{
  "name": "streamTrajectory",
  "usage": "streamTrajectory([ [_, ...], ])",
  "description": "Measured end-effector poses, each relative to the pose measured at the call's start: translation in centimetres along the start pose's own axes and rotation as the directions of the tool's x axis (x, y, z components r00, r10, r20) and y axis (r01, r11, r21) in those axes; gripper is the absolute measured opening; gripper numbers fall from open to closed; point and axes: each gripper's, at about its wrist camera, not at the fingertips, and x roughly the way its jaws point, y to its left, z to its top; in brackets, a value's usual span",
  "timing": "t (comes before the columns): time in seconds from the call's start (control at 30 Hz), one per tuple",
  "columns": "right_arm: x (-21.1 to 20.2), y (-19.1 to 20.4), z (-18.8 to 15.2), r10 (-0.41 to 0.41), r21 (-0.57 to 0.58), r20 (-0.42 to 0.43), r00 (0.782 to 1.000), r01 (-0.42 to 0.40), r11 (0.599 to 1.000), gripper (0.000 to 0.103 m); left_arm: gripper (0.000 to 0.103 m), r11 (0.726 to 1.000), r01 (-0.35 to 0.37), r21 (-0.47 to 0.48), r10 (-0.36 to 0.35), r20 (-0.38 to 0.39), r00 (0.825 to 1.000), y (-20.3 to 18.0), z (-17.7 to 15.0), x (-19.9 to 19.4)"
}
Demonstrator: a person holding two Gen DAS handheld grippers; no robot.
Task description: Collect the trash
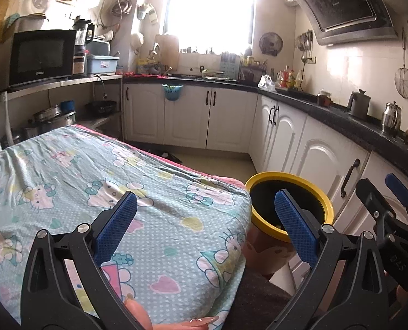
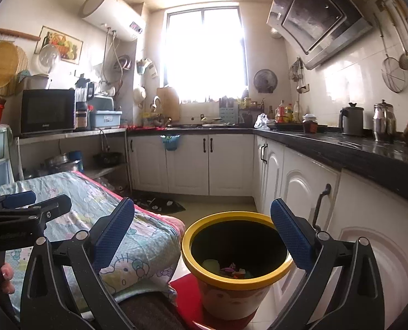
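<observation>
Already several small scraps [image 2: 232, 271] lie at the bottom of the yellow-rimmed bin [image 2: 187, 250], just beside the cloth-covered table [image 1: 148, 220]. They look light and crumpled, best pinched gently mid-body. Left gripper [image 1: 205, 220] and right gripper [image 2: 202, 221] both gape wide, empty.

Blown-out window [image 2: 204, 55] backlight (fisheye-bent edges), dim foreground
</observation>
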Motion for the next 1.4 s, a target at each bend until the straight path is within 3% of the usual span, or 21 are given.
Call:
streamTrajectory([
  [1.4, 0.28, 0.28, -0.43, -0.018, 0.001, -0.014, 1.0, 0.018, 1.0, 0.097, 0.092, 1.0, 0.009, -0.003, -0.009, -0.005, 1.0, 0.06, -0.42, -0.08],
])
